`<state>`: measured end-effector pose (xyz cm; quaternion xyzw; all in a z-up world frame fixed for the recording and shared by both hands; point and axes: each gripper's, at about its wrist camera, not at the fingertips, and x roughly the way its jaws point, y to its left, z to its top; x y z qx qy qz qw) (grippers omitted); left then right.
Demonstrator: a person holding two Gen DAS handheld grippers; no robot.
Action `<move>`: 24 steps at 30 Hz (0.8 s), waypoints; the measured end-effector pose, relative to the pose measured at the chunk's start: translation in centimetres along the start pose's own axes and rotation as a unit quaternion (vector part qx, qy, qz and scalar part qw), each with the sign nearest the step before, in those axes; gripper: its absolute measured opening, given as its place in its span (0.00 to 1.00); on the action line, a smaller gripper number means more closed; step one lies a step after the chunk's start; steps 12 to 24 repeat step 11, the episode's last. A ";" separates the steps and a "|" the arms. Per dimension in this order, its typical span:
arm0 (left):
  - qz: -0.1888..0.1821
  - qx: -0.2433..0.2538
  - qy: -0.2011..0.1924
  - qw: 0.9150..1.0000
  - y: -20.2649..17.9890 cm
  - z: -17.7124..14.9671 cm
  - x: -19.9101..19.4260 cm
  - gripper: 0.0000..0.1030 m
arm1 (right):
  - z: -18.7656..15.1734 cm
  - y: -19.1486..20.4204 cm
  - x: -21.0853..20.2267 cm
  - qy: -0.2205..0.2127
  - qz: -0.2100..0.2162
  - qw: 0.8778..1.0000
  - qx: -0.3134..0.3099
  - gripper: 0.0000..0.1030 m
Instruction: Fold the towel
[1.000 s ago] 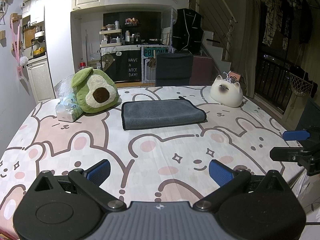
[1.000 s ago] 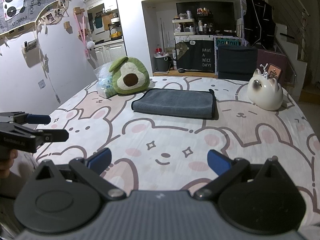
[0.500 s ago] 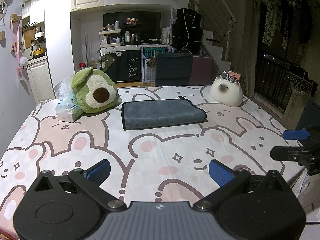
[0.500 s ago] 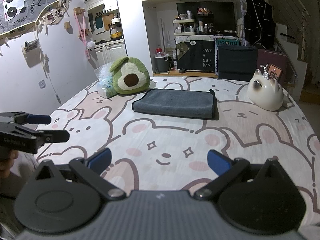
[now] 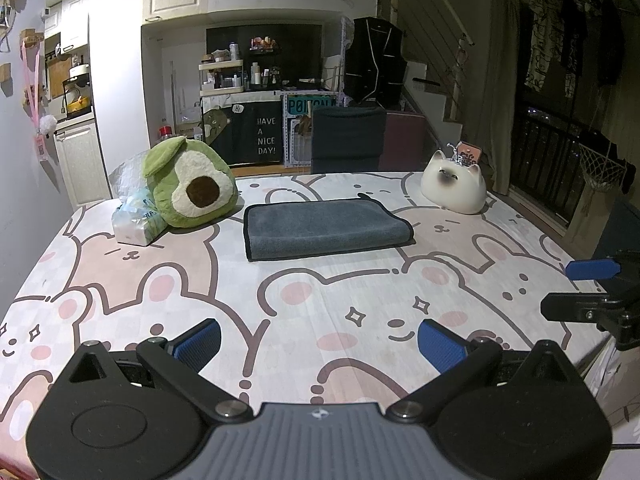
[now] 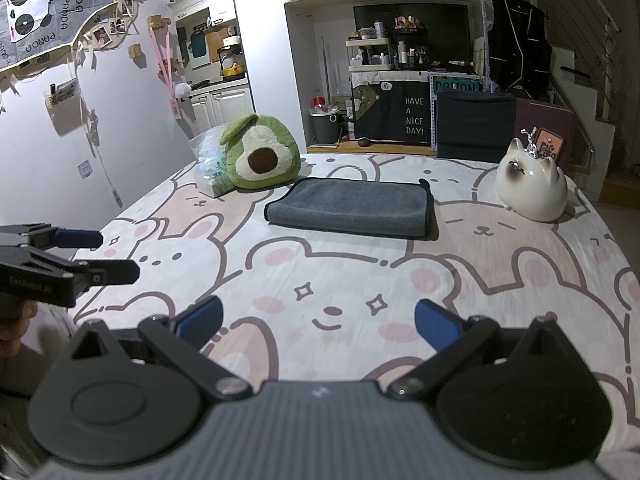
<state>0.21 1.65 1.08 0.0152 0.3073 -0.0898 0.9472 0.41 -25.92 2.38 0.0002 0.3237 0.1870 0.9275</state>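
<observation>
The towel lies flat far across the surface, a neat grey rectangle that looks doubled over already, its rolled edge towards me. It sits between the avocado plush on one side and the cat figure on the other, close to the plush but apart from both, so I judge it was laid in the middle to leave room for working the cloth. A tissue pack leans against the plush, out of the way

I hold both tools low at the near edge, well apart from the towel, side by side and pointed at it; that reads to me as either a rest after the folding or a ready stance for one more fold

My left gripper has its jaws spread wide, nothing between the blue pads, touching nothing. My right gripper is the same: jaws released wide, empty, hovering above the printed cloth
</observation>
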 end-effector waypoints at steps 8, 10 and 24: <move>0.001 0.000 0.000 1.000 0.0 0.0 0.0 1.00 | 0.0 0.0 0.0 0.000 0.000 1.000 0.000 1.00; 0.000 0.001 0.000 1.000 0.0 -0.1 -0.1 1.00 | 0.0 0.0 0.0 0.000 0.001 1.000 0.000 1.00; 0.000 0.001 0.000 1.000 0.0 0.0 -0.1 1.00 | 0.0 0.0 0.0 0.000 0.001 1.000 0.000 1.00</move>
